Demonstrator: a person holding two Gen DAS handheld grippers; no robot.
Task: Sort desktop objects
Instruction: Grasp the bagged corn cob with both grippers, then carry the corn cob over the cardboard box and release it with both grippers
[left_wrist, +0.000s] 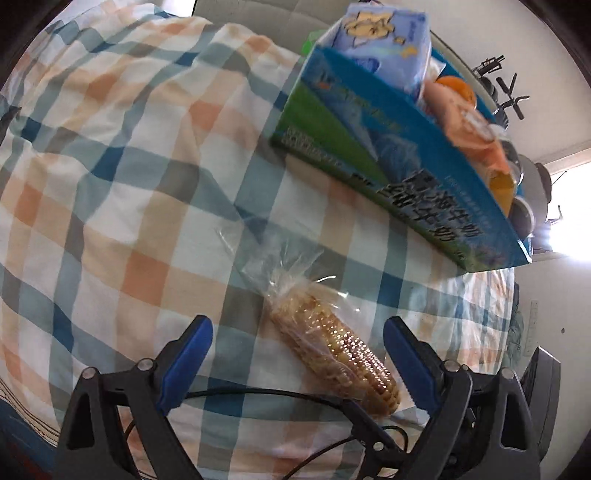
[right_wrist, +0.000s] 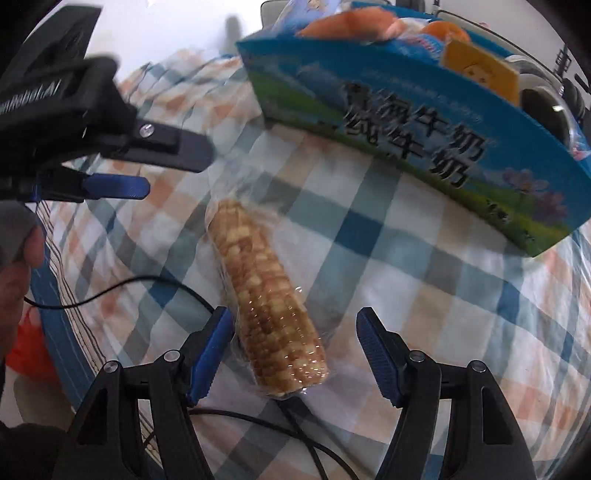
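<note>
left tool (left_wrist: 297, 341) fingers spread, right tool (right_wrist: 295, 332) likewise

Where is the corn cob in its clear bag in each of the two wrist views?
Left wrist view: the bagged corn cob lies low and centre-right, between the open jaws of the left gripper, nearer the right one.
Right wrist view: the cob lies low in the middle, between the open jaws of the right gripper.
Shared landmark: the blue milk carton box beyond the cob, on the checked cloth.
</note>
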